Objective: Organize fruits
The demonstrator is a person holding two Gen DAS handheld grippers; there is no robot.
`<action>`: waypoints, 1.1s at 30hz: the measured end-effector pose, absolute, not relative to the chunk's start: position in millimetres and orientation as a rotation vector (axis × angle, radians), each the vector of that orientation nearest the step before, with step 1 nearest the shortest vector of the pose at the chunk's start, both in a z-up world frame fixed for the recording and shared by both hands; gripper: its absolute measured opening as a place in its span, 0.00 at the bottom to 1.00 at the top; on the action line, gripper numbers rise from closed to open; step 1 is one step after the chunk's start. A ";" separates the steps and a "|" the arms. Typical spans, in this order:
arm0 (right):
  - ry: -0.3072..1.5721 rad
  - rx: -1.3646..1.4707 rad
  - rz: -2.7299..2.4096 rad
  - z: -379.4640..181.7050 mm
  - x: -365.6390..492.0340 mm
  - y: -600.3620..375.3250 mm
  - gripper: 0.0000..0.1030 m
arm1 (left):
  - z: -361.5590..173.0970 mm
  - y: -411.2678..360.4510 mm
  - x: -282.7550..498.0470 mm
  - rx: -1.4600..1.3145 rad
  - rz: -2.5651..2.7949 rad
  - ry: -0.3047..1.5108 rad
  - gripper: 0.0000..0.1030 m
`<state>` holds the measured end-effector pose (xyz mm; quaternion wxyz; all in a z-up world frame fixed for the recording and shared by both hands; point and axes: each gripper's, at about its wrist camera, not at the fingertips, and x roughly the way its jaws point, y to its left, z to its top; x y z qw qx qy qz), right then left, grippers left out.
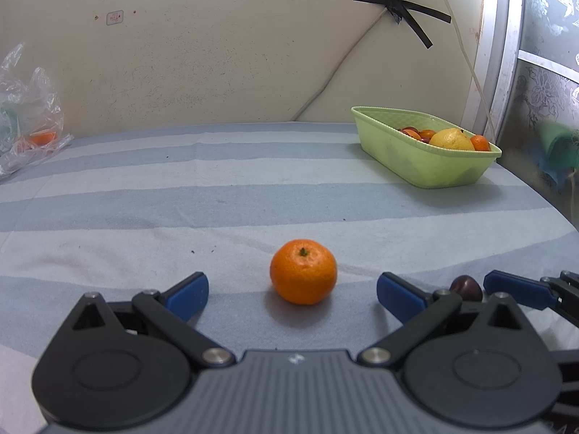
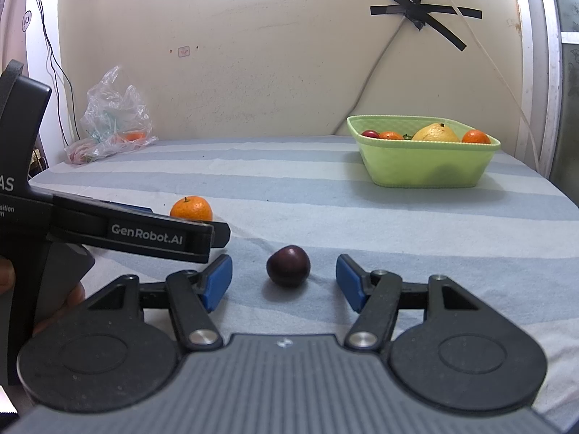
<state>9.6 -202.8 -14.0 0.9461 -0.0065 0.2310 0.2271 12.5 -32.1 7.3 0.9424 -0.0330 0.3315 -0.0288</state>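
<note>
An orange mandarin (image 1: 303, 271) rests on the striped cloth just ahead of my left gripper (image 1: 292, 294), which stands open with its blue pads well apart on either side. To its right lies a dark plum (image 2: 288, 266), also seen as the plum (image 1: 466, 288) in the left wrist view. My right gripper (image 2: 284, 282) is open around the plum without touching it. The mandarin (image 2: 191, 208) peeks over the left gripper's body in the right wrist view. A green basket (image 2: 425, 166) at the far right holds a yellow fruit, mandarins and dark fruits.
A crumpled clear plastic bag (image 2: 108, 123) with an orange fruit inside lies at the far left by the wall. Cables hang down the wall behind the basket (image 1: 423, 159). A person's hand (image 2: 61, 300) grips the left tool. The striped cloth (image 1: 217, 195) covers the surface.
</note>
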 end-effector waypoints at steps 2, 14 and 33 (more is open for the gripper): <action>0.469 -0.012 0.461 -14.0 9.2 -202.7 0.64 | 7.5 -32.2 12.4 -0.067 -0.059 0.676 1.00; 0.467 -0.011 0.462 -15.1 8.6 -202.5 0.64 | 5.9 -30.7 12.5 -0.070 -0.045 0.676 1.00; 0.466 -0.007 0.467 -14.8 8.7 -203.5 0.70 | 7.0 -30.2 11.9 -0.067 -0.045 0.676 1.00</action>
